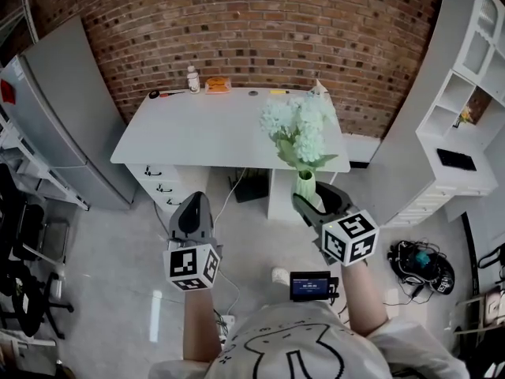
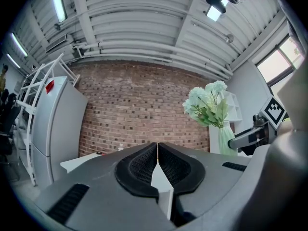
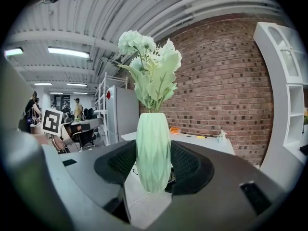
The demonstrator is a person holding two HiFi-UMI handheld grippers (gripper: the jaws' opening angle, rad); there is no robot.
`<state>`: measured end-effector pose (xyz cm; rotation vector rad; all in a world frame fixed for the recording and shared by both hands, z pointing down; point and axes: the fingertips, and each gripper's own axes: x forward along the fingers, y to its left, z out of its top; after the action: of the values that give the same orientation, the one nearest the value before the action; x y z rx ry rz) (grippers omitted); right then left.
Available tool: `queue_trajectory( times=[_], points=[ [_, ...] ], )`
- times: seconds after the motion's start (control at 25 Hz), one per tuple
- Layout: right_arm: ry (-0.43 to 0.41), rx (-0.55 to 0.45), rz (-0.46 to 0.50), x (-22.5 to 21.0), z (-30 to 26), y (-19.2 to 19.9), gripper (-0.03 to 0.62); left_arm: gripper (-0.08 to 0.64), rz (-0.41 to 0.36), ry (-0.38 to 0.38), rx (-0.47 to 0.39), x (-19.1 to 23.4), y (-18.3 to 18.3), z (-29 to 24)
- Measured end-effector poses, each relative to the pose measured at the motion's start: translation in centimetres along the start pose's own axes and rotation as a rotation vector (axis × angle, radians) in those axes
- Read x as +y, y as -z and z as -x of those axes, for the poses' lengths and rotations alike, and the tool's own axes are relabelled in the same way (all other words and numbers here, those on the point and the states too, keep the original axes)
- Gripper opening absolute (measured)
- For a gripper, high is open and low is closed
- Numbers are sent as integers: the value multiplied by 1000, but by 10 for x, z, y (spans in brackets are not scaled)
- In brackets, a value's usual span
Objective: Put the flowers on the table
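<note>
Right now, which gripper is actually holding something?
The right gripper: its jaws clamp the green vase of flowers. The left gripper has its jaws closed together with nothing between them.

Head view: overhead, steeply down; worktop far, against brick wall.
Left gripper view: low, along its jaws, tilted up at wall, ceiling.
Right gripper view: low, very near vase, facing wall.
Shared: flowers, worktop, wall in all three.
</note>
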<state>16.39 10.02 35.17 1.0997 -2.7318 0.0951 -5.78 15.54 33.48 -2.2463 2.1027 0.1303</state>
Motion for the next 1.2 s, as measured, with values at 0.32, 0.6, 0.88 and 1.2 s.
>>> queue_trajectory(
  times=[0.32,0.6,0.88,1.2],
  points=[
    [-25,1,28,-5,-45,-7,227,20,-2,-19,-16,27,5,-28],
    [-46,3,29,-24,-104,-21,227,20,-16,-21,-2,54,10,-79],
    [-70,12,20,-51,-167,-31,227,20,-22,-30,16,83,16,-138],
    [-69,11,-8,-89,-233,-41,227,20,-34,-31,31,111,20,-208]
  ],
)
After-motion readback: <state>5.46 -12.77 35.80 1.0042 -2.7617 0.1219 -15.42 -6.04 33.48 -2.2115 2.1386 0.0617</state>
